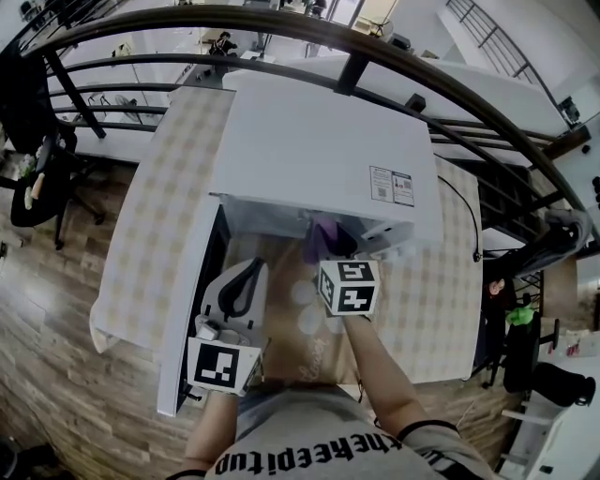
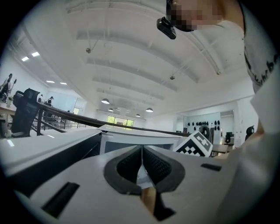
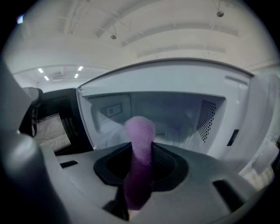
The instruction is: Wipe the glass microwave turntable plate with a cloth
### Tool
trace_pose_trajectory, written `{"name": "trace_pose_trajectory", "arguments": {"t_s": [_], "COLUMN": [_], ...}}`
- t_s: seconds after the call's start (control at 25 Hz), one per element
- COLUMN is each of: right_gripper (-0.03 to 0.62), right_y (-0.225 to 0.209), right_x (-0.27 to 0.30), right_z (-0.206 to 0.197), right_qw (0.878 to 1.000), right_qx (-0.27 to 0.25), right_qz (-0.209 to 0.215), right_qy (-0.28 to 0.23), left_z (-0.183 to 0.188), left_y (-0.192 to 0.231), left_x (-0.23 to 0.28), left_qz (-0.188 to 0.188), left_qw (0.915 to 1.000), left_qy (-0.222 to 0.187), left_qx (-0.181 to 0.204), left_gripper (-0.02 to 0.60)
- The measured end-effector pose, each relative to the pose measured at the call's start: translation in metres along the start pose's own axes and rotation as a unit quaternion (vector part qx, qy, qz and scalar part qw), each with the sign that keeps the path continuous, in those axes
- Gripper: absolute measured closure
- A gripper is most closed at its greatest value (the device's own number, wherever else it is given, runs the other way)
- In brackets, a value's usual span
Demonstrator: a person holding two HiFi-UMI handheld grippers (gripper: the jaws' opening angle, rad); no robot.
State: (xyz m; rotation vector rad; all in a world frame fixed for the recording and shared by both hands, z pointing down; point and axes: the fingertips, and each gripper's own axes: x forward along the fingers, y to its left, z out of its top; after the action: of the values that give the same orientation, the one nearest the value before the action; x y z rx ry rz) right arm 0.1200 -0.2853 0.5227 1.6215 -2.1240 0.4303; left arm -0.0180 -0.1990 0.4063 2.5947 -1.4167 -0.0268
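place: open-plan office | signs: office chair; ceiling lamps; railing

Floor of the microwave largely hidden behind the cloth

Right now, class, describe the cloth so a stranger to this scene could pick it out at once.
Find the white microwave on the checked table, its door open. At its open front is the right gripper, and pinched between its jaws stands the cloth. It is the only purple, fuzzy thing there.
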Motion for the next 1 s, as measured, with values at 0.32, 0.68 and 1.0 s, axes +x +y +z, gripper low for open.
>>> {"name": "trace_pose_trajectory", "arguments": {"t_s": [0.32, 0.68, 1.0], "right_gripper": [0.49, 0.493, 0.499], "right_y": [-0.01, -0.03, -0.023], "right_x": [0.023, 0.041, 0.062], "right_z": [-0.006, -0.009, -0.029], "right_qw": [0.999, 0.996, 0.992], "right_qx": [-0.012, -0.024, -0.06], "right_qz": [-0.015, -0.064, -0.05], "right_qy": [0.029, 0.057, 0.1], "left_z": [-0.006, -0.01, -0.011], "left_y": [0.006, 0.01, 0.01], "left_x": [0.007, 0.014, 0.017], "left_qz": [-0.003, -0.005, -0.01], "left_qw": [0.9999, 0.9998, 0.9997], "left_qy": [0.01, 0.015, 0.018], "left_qx": [-0.006, -0.012, -0.016], "left_gripper": [0.569, 0.569, 0.569]}}
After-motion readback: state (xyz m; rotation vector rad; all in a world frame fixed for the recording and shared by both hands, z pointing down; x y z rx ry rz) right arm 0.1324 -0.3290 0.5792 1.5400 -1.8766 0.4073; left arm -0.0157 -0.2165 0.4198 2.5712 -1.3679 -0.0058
